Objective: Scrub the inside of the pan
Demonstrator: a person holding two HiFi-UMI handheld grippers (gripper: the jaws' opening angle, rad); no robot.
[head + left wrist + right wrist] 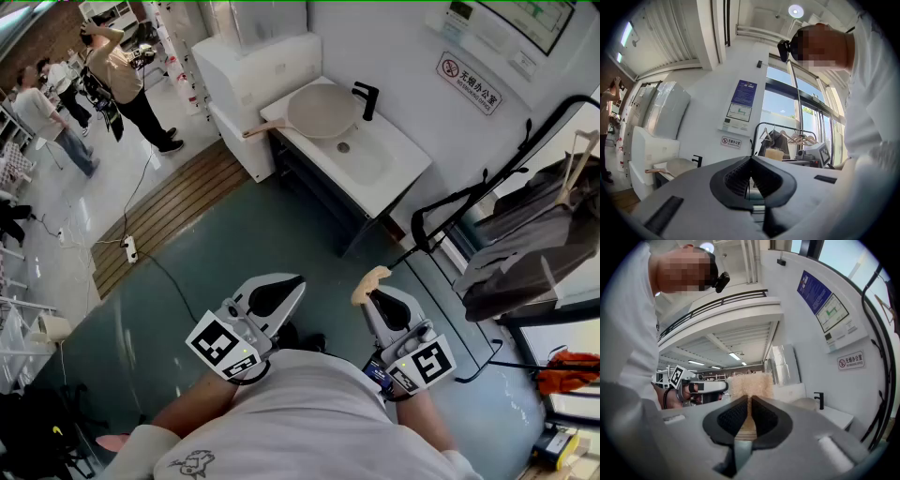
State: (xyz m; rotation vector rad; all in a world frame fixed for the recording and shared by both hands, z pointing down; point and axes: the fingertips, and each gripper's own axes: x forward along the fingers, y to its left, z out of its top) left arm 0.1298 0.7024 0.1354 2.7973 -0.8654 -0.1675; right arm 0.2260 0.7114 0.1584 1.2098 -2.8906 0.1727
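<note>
So the person is standing on the teal floor (244, 234), well back from the sink, with both tools held out level in front of them. The left gripper (286, 289) has its fingers (736, 178) pressed fully together with nothing between them, so that one's empty. The right gripper (377, 296) is clamped on a scrub brush (369, 284). In the right gripper view you can see the fingers (731, 420) pinching the wooden handle, with the pale bristly head sticking out past the tips.

The pan (319, 111) isn't near either tool. It's sitting up on the white bench (403, 171) at the far side of the room, on the left part of the top and overlapping the edge of the sink (361, 155). Its wooden handle (265, 128) pokes out to the left past the bench edge. The inside is a pale beige. A black faucet (366, 98) stands just beside the pan, against the wall.

Other stuff around: a black clothes rack (450, 202) on the right with dark garments (525, 244) hanging on it, a no-smoking type sign (469, 82) on the wall above the bench, and a few people (122, 75) standing way off in the top left corner.
</note>
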